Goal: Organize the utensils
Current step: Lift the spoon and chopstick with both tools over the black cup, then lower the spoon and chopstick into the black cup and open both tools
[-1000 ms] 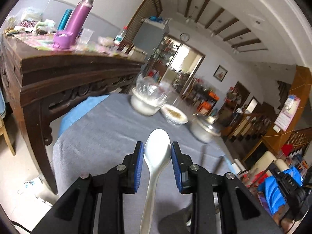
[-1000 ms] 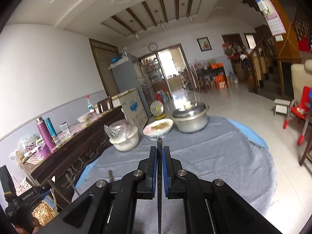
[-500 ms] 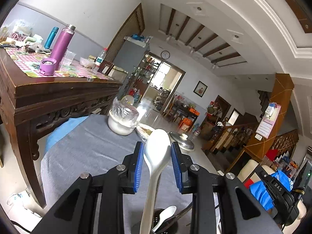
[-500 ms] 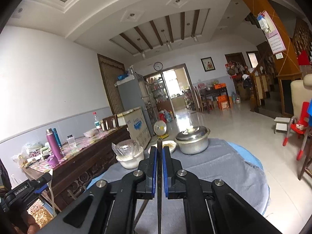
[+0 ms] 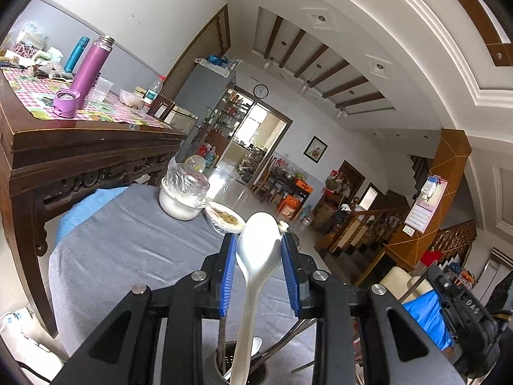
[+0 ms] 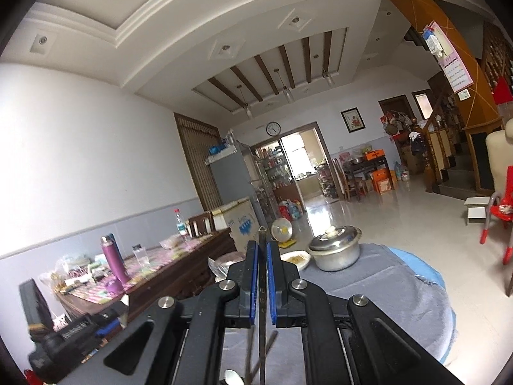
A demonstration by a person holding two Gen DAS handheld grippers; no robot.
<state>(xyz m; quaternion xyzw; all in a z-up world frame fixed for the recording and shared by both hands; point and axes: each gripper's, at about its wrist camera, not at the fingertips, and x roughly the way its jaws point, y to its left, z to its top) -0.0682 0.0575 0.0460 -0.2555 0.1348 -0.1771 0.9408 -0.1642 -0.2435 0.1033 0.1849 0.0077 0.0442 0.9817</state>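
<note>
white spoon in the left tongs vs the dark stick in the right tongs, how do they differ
The white spoon is pale and broad, its bowl filling the gap of the left tongs; the dark stick is thin and nearly black, so the right tongs close almost fully on it. Both point upward, each clamped between blue pads.

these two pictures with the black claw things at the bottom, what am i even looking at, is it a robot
No robot: a person holds a two-finger clamp in each hand, each carrying a wide-angle camera that looks along its fingers.

Left-hand view: the left gripper holds a white spoon, bowl end up, above a utensil holder that already contains utensils.

Right-hand view: the right gripper is shut on a thin dark chopstick.

On the grey tablecloth stand a plastic-covered white bowl, a dish of food and a lidded metal pot.
</note>
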